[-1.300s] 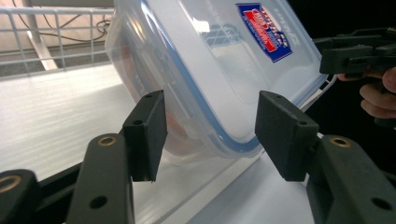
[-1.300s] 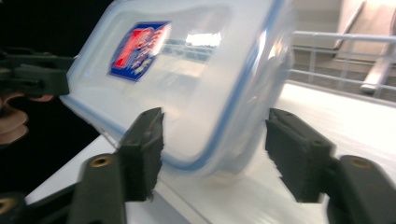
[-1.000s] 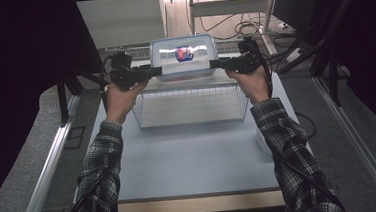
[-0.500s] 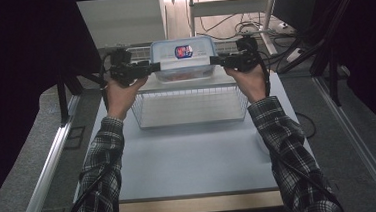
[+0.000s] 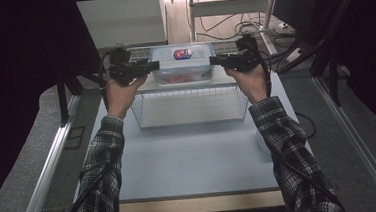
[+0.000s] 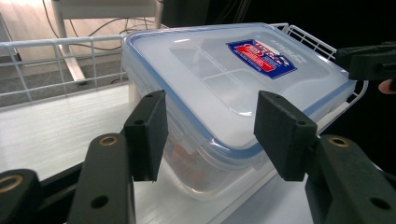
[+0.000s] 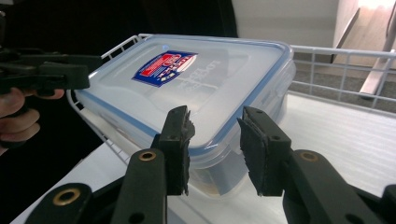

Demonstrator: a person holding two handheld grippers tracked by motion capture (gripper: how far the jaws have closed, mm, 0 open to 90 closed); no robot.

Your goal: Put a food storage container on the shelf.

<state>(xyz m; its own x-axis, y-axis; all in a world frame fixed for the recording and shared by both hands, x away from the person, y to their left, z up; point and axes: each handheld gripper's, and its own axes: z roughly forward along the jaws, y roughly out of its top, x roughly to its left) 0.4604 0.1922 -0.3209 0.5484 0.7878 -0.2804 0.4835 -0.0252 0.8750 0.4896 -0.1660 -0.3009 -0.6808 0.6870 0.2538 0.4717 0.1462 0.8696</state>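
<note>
A clear plastic container [image 5: 182,61] with a blue-rimmed lid and a red-and-blue label sits tilted at the far end of a white wire basket [image 5: 192,116]. My left gripper [image 5: 154,65] holds its left end. In the left gripper view one corner of the container [image 6: 233,70] lies between the jaws, which press on it [image 6: 210,121]. My right gripper [image 5: 214,60] is at the right end. Its jaws have just been closing, and in the right gripper view they pinch the lid corner [image 7: 210,79] between the pads [image 7: 215,135].
The basket stands on a pale blue table [image 5: 194,155], with bare tabletop between it and the near edge. Metal rails [image 5: 45,176] run along both sides. Dark panels flank the table, and a white shelf frame [image 5: 229,5] with cables stands behind.
My right gripper moved left up to the container's right end and its jaws narrowed. The left gripper and the container kept their place.
</note>
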